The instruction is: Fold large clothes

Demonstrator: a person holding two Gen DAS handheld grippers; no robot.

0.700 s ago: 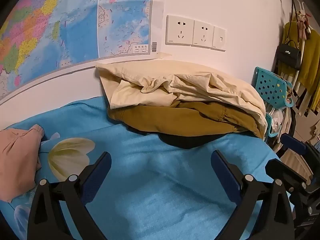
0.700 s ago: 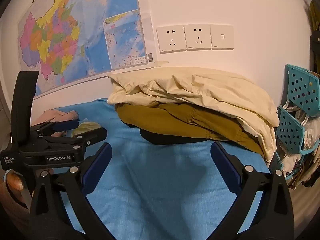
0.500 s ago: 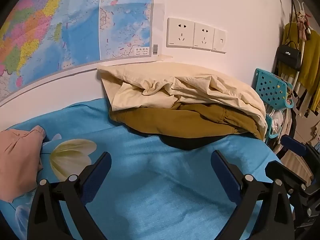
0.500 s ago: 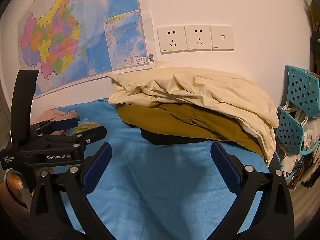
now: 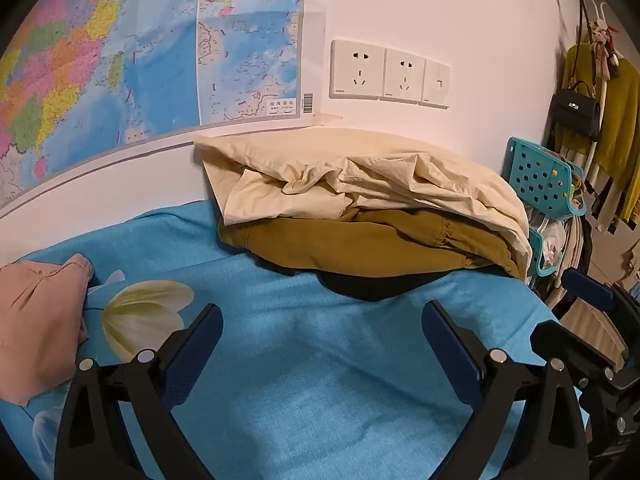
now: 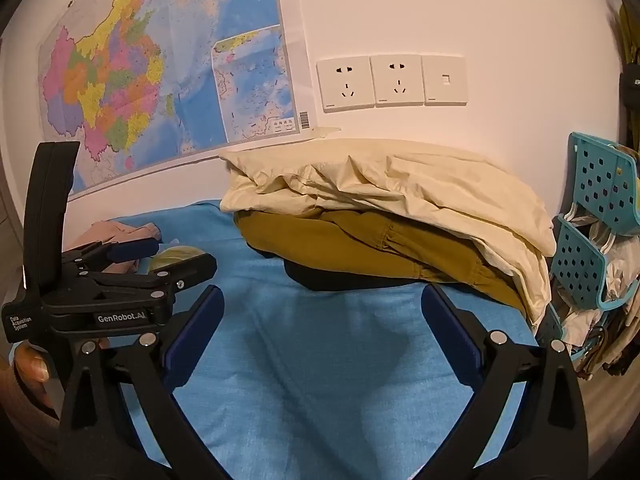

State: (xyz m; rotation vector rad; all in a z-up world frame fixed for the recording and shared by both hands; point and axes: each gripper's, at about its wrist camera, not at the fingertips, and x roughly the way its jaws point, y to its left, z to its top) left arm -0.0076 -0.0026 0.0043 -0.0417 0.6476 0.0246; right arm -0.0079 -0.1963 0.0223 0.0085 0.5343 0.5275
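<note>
Three garments are seen piled on the blue bed sheet (image 5: 304, 380) against the wall: a cream garment (image 5: 360, 176) on top, an olive garment (image 5: 360, 244) beneath, a black garment (image 5: 368, 286) lowest. Pale items, too blurred to name, are held in the teal basket (image 6: 600, 216) just beside. The fingers of the left gripper (image 5: 322, 340) and right gripper (image 6: 322, 320) are spread wide over bare sheet, nothing being gripped

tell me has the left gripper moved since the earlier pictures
Yes, slightly. In the left wrist view the sockets and the clothes pile sit lower than before, so the open left gripper has tipped or risen a little.
</note>
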